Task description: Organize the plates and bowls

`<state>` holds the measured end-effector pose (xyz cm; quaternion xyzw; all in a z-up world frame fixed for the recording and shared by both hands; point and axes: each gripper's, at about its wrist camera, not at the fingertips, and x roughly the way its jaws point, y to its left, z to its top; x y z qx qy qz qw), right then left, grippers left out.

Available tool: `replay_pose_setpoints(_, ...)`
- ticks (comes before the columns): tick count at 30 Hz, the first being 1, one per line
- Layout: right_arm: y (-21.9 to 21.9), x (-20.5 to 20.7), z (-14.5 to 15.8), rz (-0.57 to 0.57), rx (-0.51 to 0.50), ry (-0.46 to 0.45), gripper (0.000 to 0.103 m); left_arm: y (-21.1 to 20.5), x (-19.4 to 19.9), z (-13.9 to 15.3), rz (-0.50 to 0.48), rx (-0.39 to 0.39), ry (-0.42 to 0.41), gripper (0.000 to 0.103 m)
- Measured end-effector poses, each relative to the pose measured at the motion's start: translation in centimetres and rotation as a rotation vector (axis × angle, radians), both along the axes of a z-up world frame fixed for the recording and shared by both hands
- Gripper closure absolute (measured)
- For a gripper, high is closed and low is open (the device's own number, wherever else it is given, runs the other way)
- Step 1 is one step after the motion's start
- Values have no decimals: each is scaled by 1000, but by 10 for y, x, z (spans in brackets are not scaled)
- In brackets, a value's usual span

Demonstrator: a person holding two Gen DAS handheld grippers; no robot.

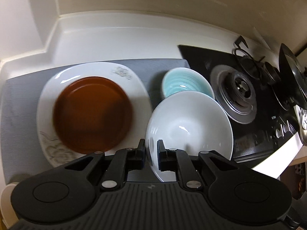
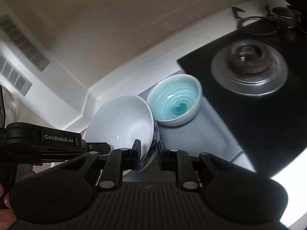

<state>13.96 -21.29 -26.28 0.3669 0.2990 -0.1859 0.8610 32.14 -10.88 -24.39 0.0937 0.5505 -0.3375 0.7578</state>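
Note:
A white bowl (image 1: 189, 126) is tilted up off the grey mat (image 1: 21, 103). My left gripper (image 1: 151, 149) is shut on its near rim. In the right wrist view the same white bowl (image 2: 122, 118) shows a blue pattern outside, and my right gripper (image 2: 148, 151) is shut on its rim too. The left gripper's body (image 2: 44, 141) shows at the left there. A small teal bowl (image 1: 184, 84) stands on the mat just behind the white bowl; it also shows in the right wrist view (image 2: 175, 103). A brown plate (image 1: 92, 113) lies on a large white plate (image 1: 57, 76) at left.
A black gas stove (image 1: 236, 95) with a burner borders the mat on the right; the burner also shows in the right wrist view (image 2: 247, 65). Pot supports and a dark pan (image 1: 289, 76) stand at the far right. White counter walls (image 1: 115, 32) close the back and left.

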Motion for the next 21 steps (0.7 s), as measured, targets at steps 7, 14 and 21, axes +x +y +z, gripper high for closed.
replay_pose_setpoints(7, -17, -9, -6, -32, 23, -9, 84, -23, -7, 1, -15, 16, -23, 91)
replay_pose_setpoints(14, -26, -7, -2, -42, 15, -18, 84, -32, -2, 0, -20, 28, -3, 91)
replay_pose_setpoints(21, -35, 3, 5, -69, -3, -23, 83, -48, 4, 2, -23, 46, -35, 91)
